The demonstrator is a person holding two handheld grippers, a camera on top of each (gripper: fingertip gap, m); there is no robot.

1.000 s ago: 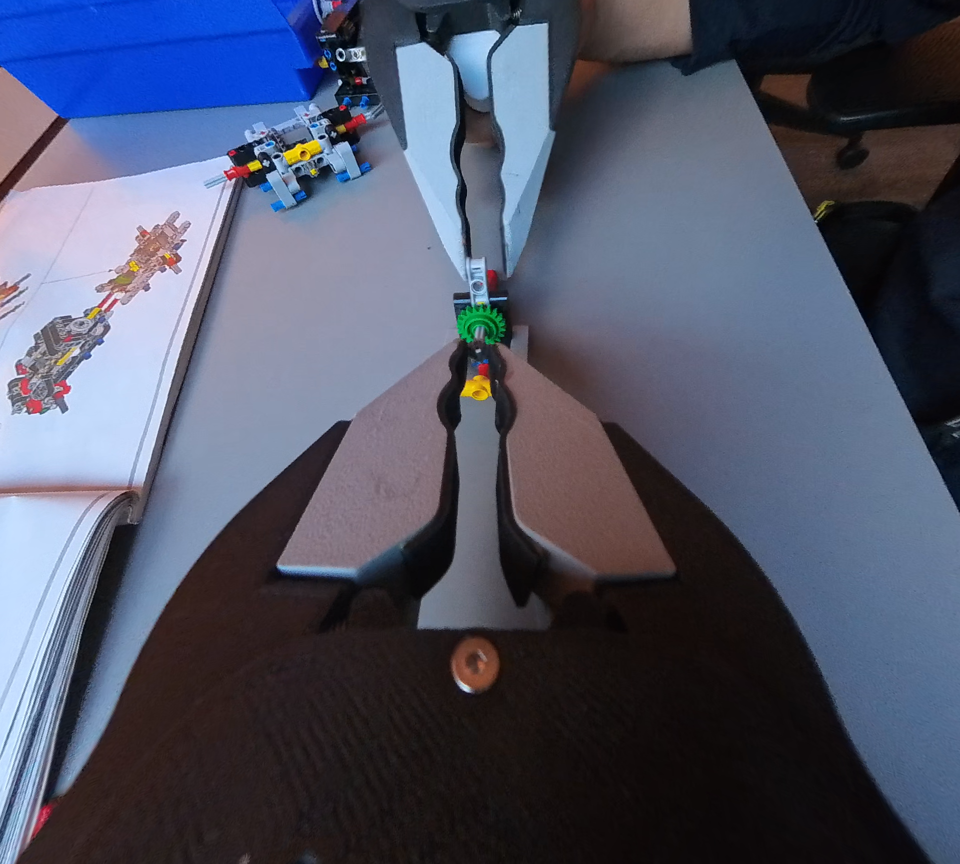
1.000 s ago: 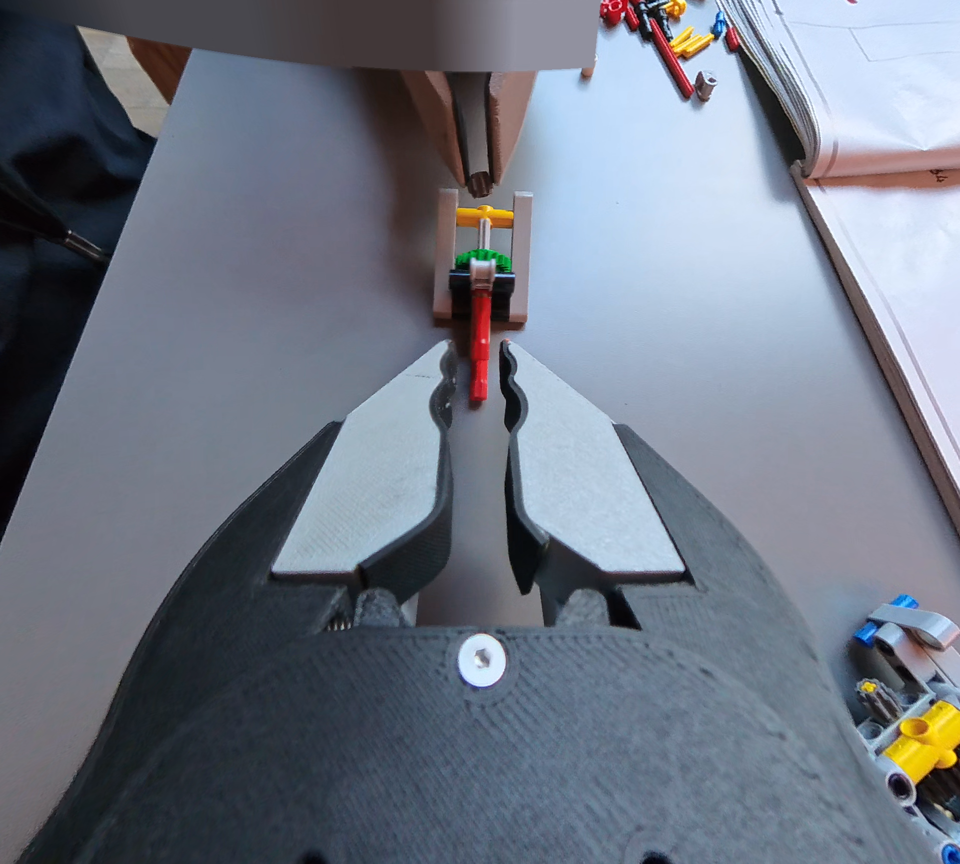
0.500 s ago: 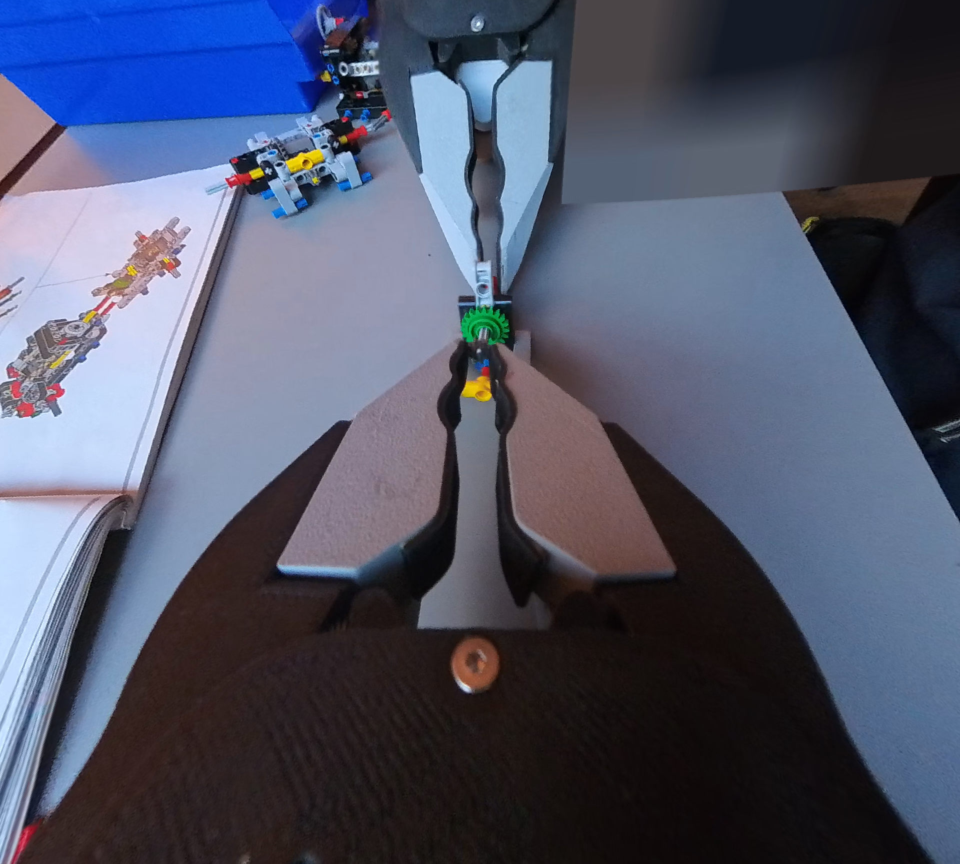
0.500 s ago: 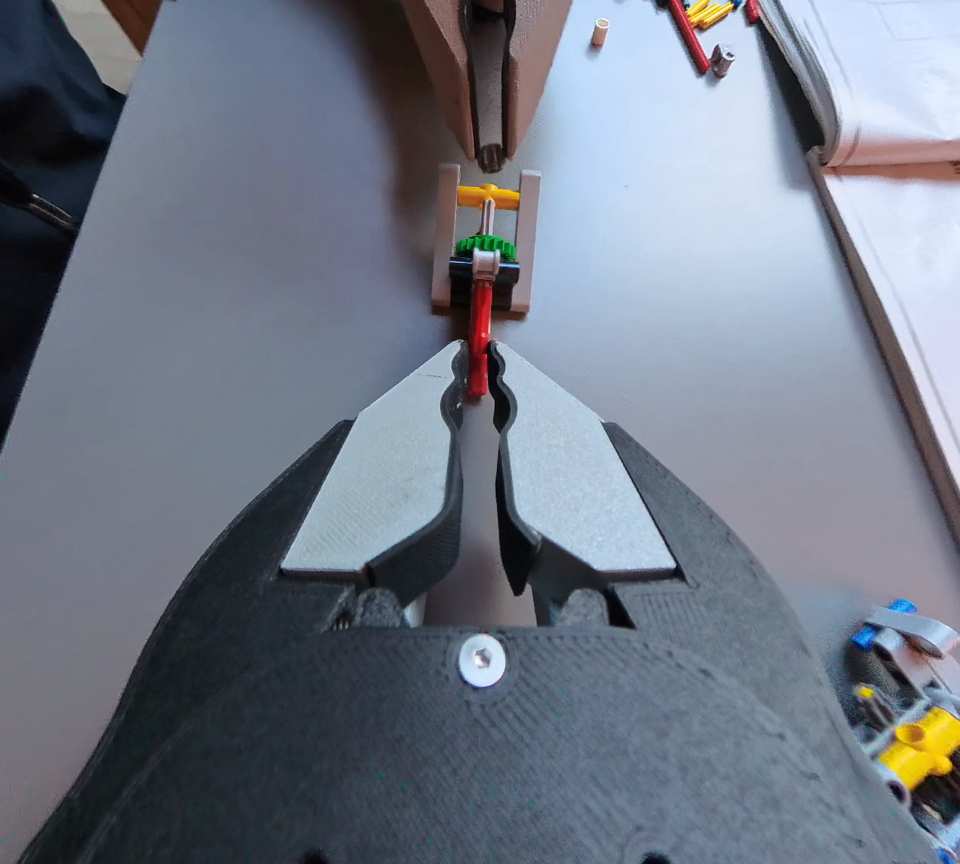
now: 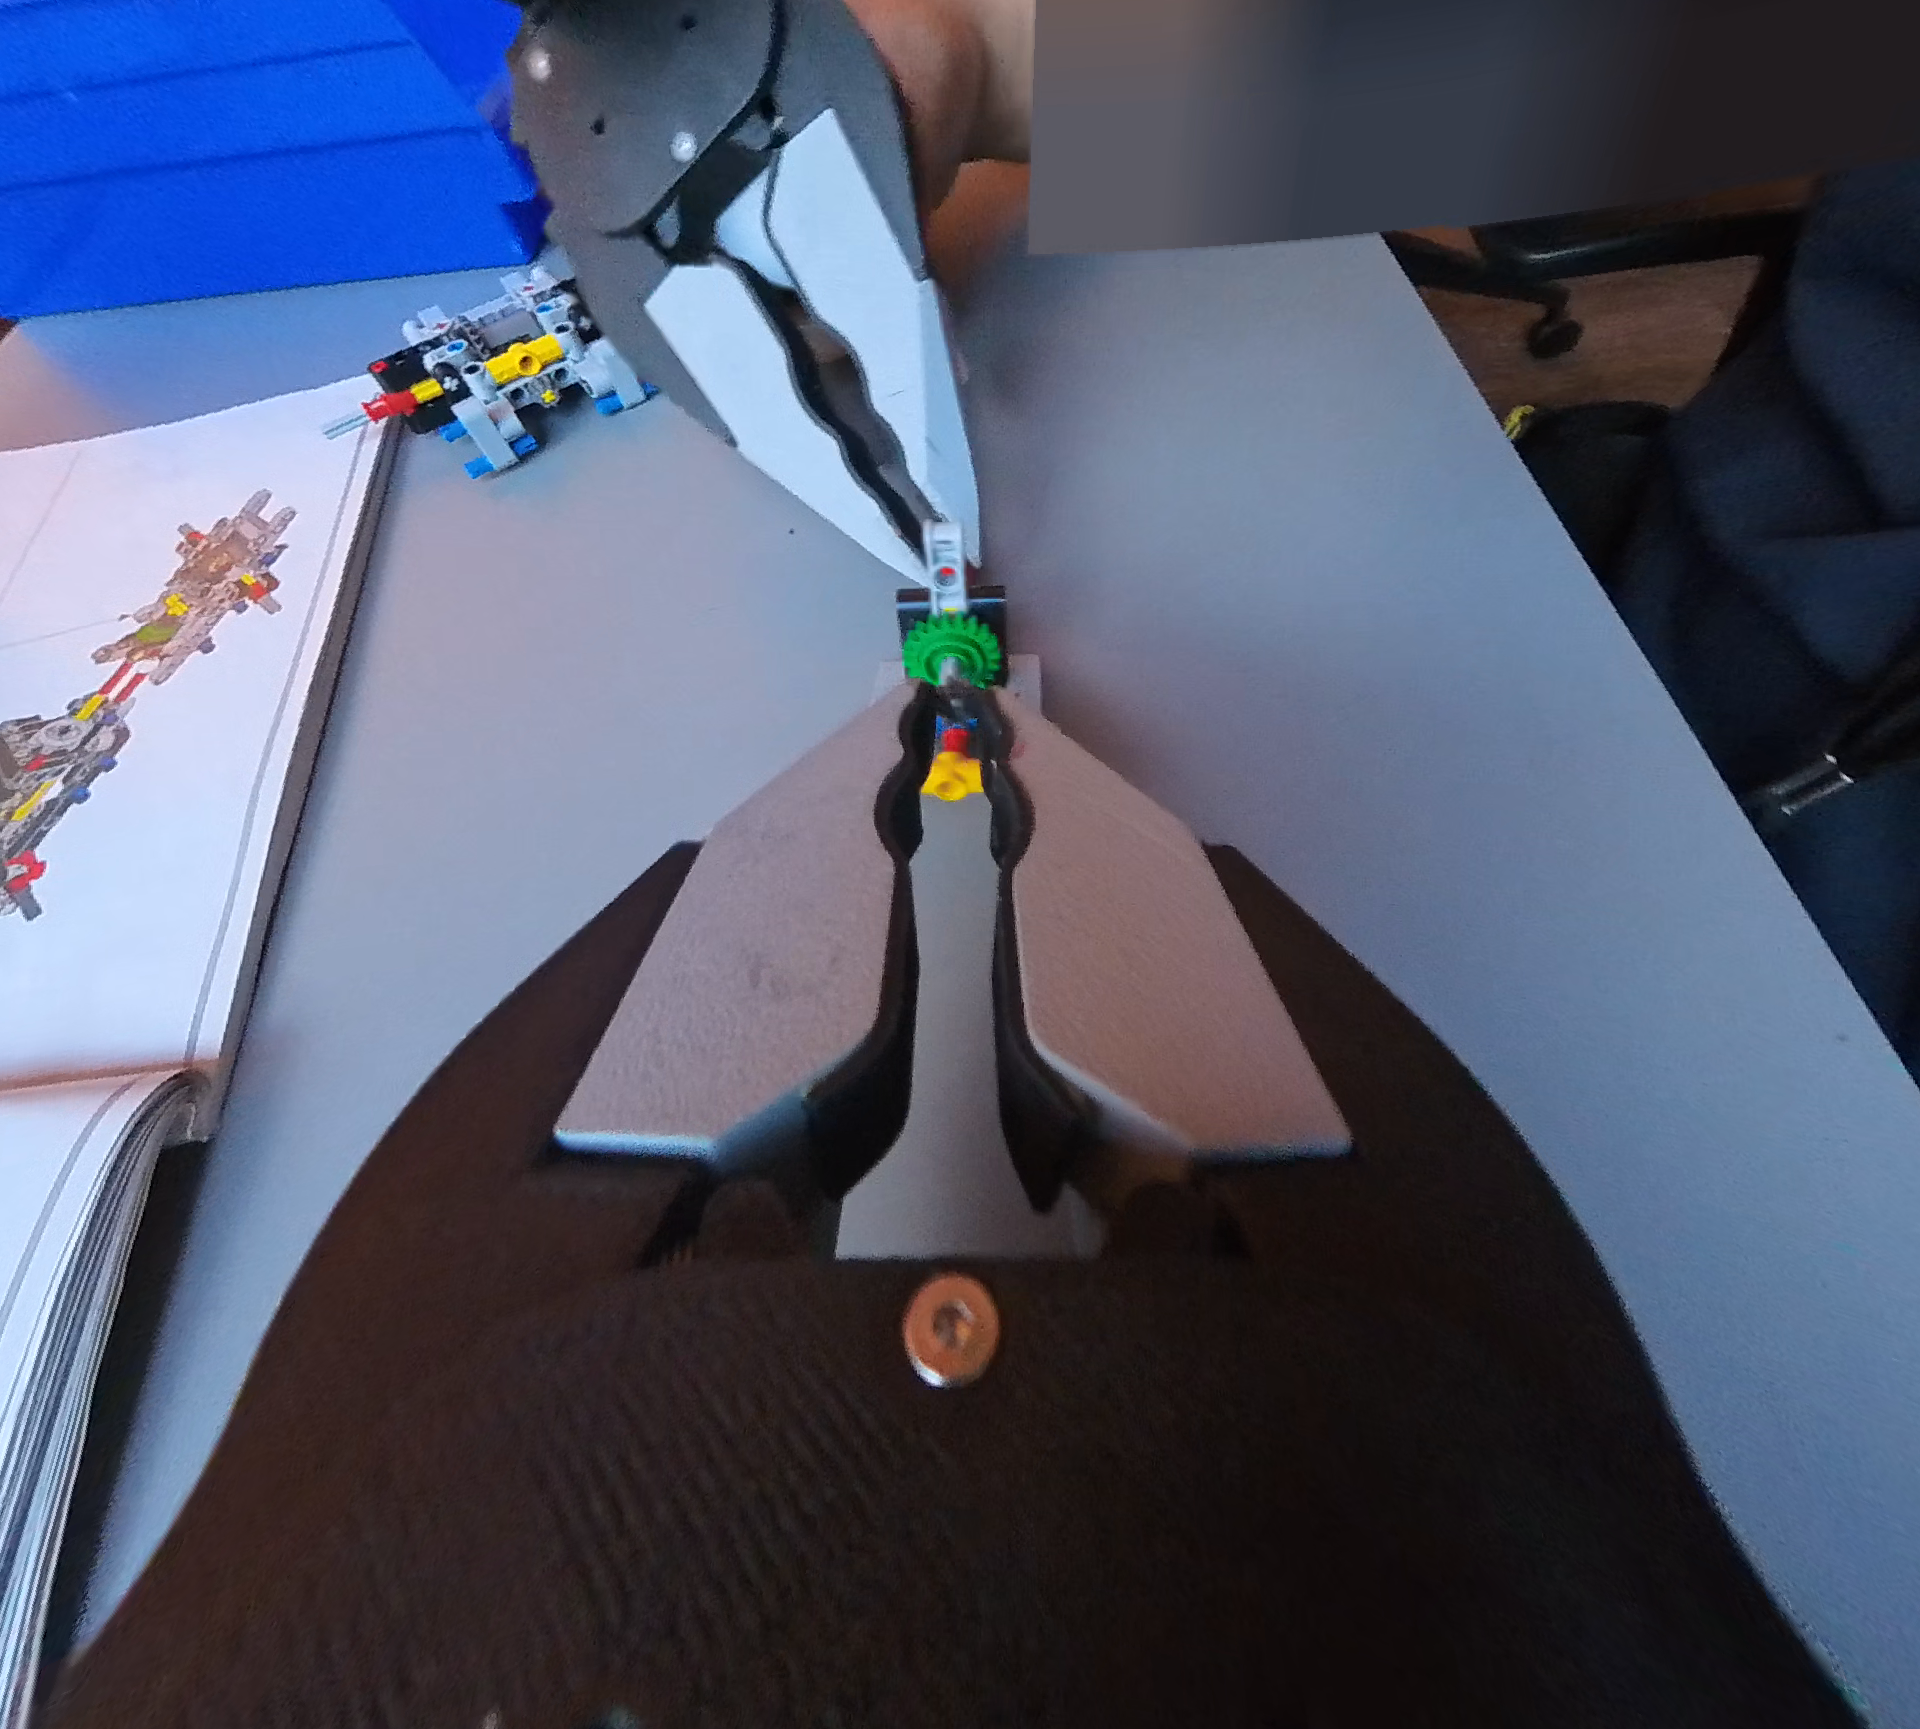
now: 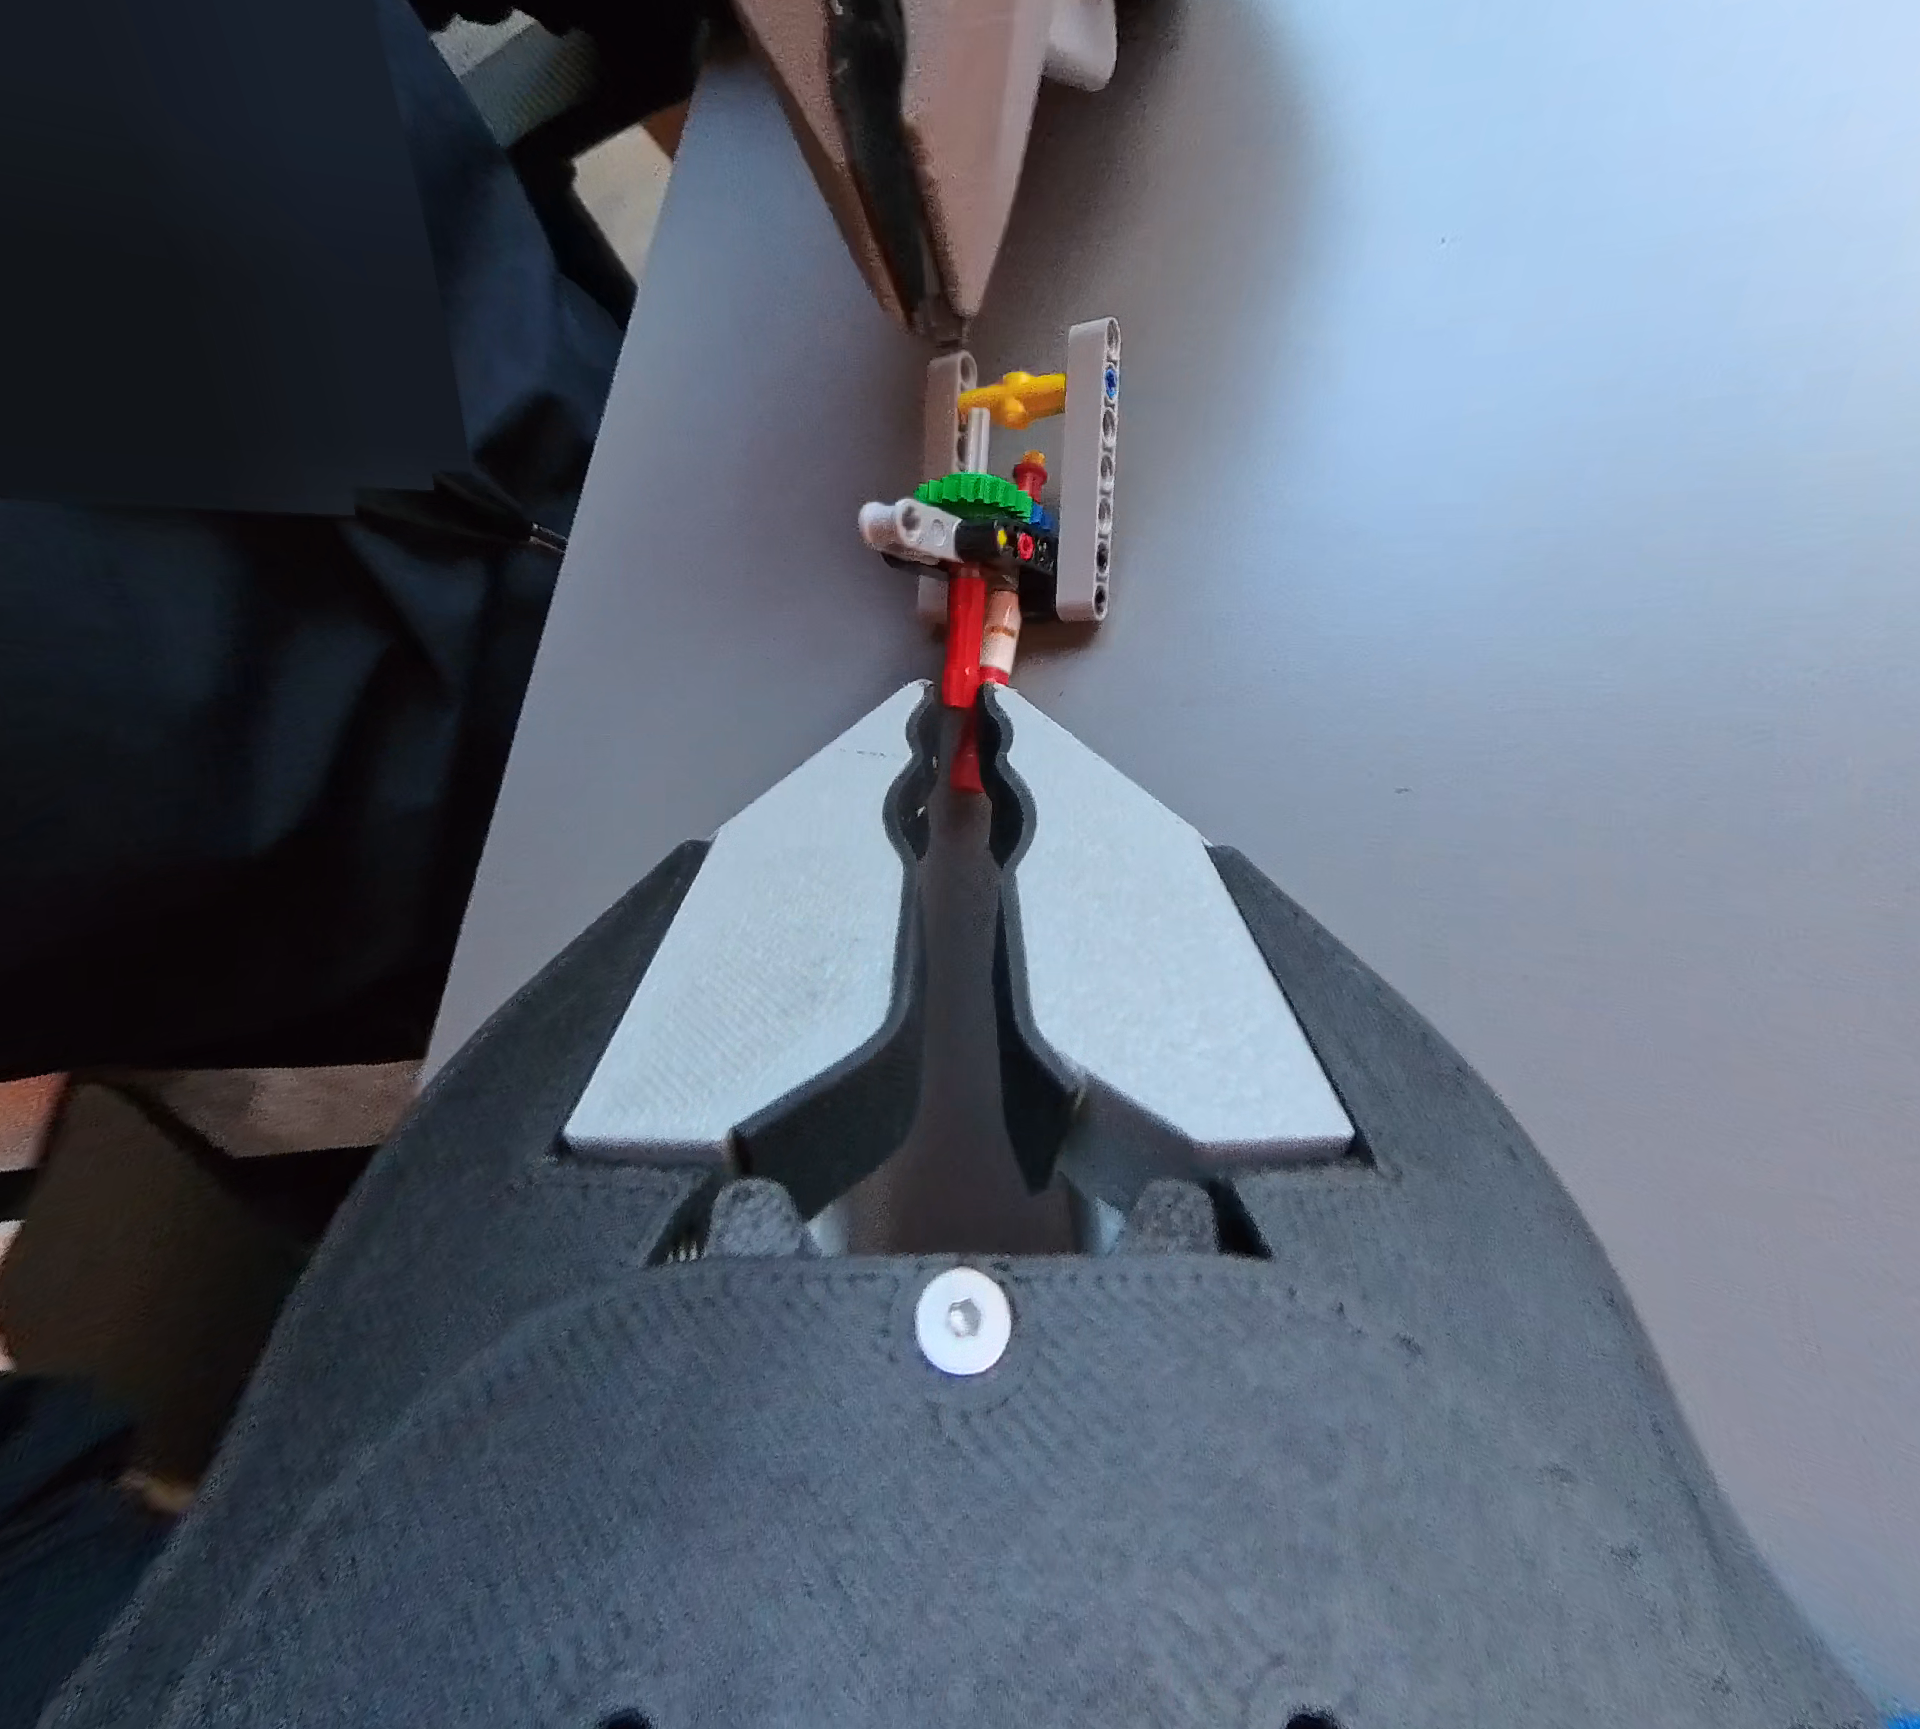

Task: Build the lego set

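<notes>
The grey worktop [image 5: 1247, 640] runs along an edge, with a dark office chair [image 5: 1662, 308] on a brown floor beyond it. An open instruction booklet [image 5: 156, 692] lies at one side. Two blue storage bins [image 5: 208, 121] stand at the back, and their insides cannot be seen. In front of them sits a partly built toy-brick model [image 5: 509, 370] in black, grey and yellow.

In the middle lies a small brick assembly [image 6: 1091, 474]: two grey beams, a black cross-piece, a green gear [image 5: 951, 651] and a yellow connector. The right tongs [image 6: 961, 713] are closed on the red axle [image 6: 964, 640] that sticks out of it, one pad pressed to each side. The left tongs [image 5: 953, 692] are closed almost tip to tip at the far end of the assembly, right at a beam's end. Whether they pinch anything cannot be told.

A second ago the right tongs stood open, with the axle loose between them. The assembly then lay flat; now it is tipped, with one beam turned up on edge and its white connector pointing sideways. The right tongs themselves now lean over.
</notes>
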